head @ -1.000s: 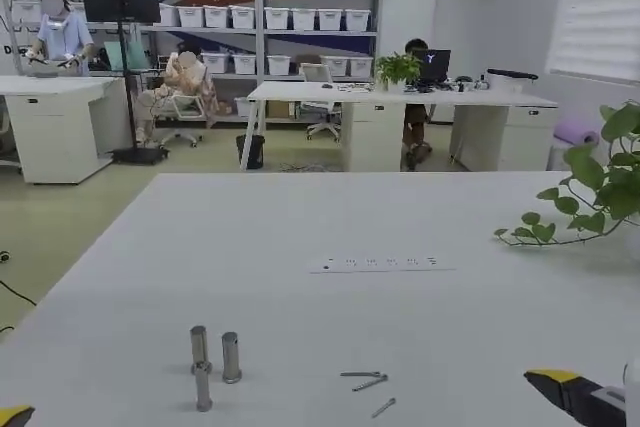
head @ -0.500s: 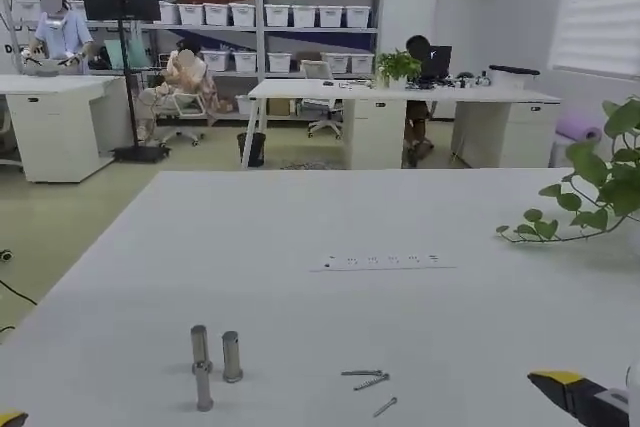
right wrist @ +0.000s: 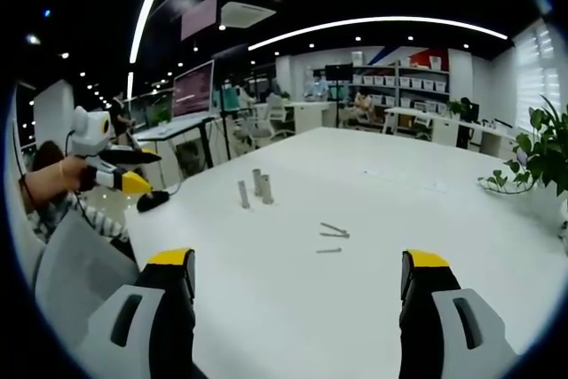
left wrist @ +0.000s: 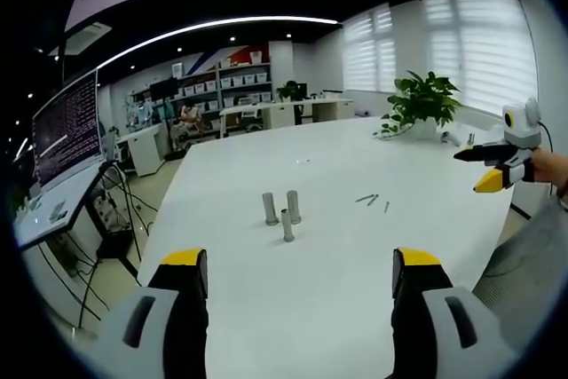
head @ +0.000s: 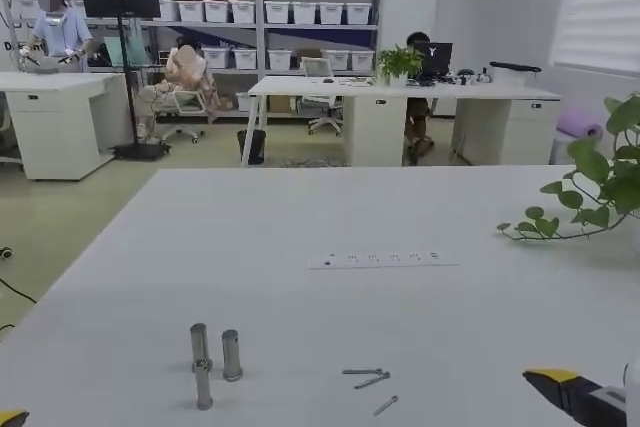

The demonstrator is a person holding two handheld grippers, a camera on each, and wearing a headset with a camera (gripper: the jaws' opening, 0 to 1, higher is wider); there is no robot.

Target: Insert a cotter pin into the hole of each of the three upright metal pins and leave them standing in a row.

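At lower frame, metal pins [head: 231, 355] and cotter pins [head: 372, 381] sat unmoved; left gripper [left wrist: 300, 259] and right gripper [right wrist: 298, 259] gaped wide, nothing inserted.

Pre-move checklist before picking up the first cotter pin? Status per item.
1. Left gripper jaws open and empty: ok.
2. Right gripper jaws open and empty: ok.
3. All three metal pins standing upright: ok.
4. Metal pins in a row: not ok, they stand in a tight cluster.
5. Three cotter pins lying loose on the table, apart from the metal pins: ok.
6. Which way the metal pins' holes face: cannot tell, too small.
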